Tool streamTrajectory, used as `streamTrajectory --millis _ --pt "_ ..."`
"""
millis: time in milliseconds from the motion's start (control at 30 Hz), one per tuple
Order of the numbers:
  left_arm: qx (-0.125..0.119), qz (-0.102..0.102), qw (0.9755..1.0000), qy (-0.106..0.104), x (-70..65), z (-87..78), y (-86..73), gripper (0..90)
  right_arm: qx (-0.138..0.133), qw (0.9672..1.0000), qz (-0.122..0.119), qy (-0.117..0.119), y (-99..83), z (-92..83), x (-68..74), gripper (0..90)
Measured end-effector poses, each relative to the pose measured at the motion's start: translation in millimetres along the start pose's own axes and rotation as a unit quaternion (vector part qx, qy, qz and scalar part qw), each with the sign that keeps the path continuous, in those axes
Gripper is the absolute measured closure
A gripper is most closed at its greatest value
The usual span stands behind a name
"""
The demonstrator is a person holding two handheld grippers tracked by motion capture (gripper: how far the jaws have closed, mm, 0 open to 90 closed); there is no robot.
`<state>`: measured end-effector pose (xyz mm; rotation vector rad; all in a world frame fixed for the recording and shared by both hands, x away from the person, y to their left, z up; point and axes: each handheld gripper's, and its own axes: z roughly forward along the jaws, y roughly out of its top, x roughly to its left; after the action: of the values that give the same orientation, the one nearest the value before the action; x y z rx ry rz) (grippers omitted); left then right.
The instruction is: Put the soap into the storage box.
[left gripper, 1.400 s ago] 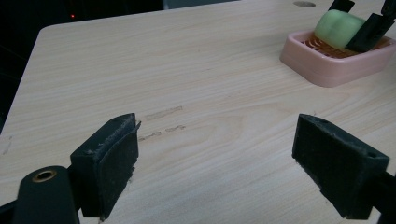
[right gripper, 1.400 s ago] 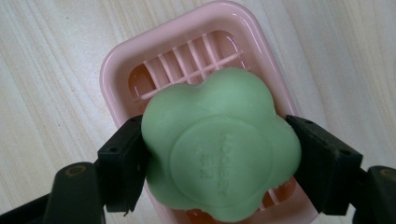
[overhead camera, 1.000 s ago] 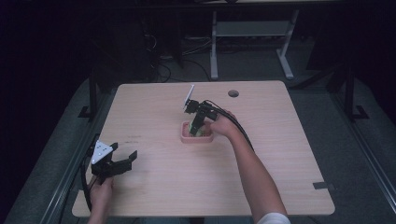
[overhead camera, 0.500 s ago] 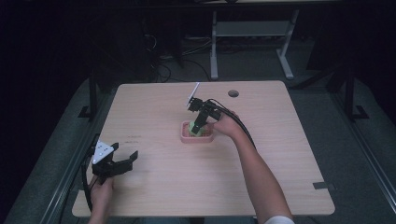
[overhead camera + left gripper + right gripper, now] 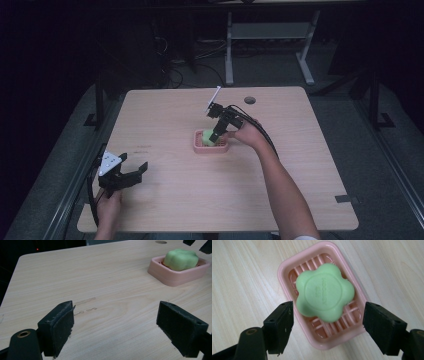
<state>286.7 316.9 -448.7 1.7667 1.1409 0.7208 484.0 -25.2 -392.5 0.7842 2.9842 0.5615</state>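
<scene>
Table edges: the table (image 5: 165, 200) is a pale wood top with rounded corners; dark floor on all sides, a small round hole (image 5: 250, 100) near the far edge.
Open room: bare wood lies all around the soap dish (image 5: 199, 146), widest on the near half and to the left.
Soap: a green flower-shaped soap (image 5: 325, 295) with a round stamped middle lies flat in the dish, nearer one end, the ribbed floor showing beside it.
Soap dish: pink, rectangular with rounded corners, near the middle of the table.
Right hand-held gripper (image 5: 327, 323): above the dish, jaws spread wide on either side of the soap, gripping nothing.
Left hand-held gripper (image 5: 115, 322): near the table's left front corner, well apart from the dish, jaws wide, empty.
</scene>
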Motion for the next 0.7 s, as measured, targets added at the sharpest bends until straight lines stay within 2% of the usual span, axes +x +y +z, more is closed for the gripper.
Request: streamTrajectory --millis 267,700 --pt "0.003 0.005 1.0000 0.000 -0.1 -0.5 0.0 14.2 -0.009 1.0000 -0.001 -0.003 -9.9 -13.2 0.8 24.3" --pt "0.003 0.003 1.0000 0.001 -0.9 -0.4 0.2 14.2 -0.018 0.9998 0.009 -0.004 -28.9 -21.5 -2.4 24.3"
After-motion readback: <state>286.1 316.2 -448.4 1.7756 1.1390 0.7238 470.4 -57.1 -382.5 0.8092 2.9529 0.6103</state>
